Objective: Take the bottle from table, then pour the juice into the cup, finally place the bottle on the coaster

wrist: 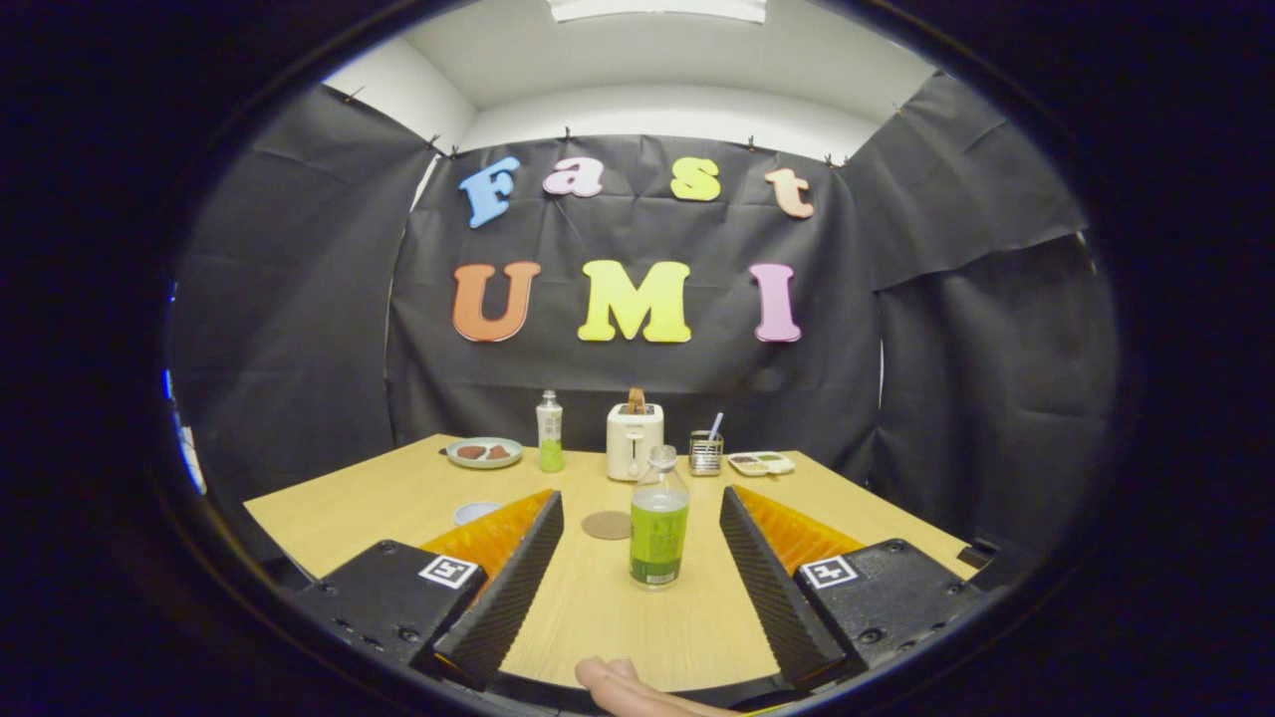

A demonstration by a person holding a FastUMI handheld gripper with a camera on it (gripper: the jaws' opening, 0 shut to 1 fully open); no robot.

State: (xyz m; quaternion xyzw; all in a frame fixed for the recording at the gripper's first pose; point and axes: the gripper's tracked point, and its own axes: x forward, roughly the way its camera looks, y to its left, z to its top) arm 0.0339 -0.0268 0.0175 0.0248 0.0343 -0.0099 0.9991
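Bottle (658, 525) of green juice stands upright on the wooden bench (379, 498), between the two fingers of my tool (637, 518) and touching neither. My tool is spread wide, nothing pinched in it, with bare bench on both sides of the bottle. The bottle is clear with a pale cap and is a little over half full.

Just beyond the bottle and slightly to its left lies a round brown coaster (607, 525), flat on the bench. My left finger hides most of a pale round rim (474, 512); I cannot tell whether it is the cup.

Along the far edge of the bench, against the dark cloth wall, sit a plate (484, 453) with brown pieces on it, a second smaller bottle (549, 431) with green liquid low down, a white toaster (635, 440) with toast poking out, a small metal holder (705, 452) with a stick in it, and a shallow tray (761, 463) whose contents are too small to make out.

At the near edge, fingertips of a hand (623, 682) show, cut off below.
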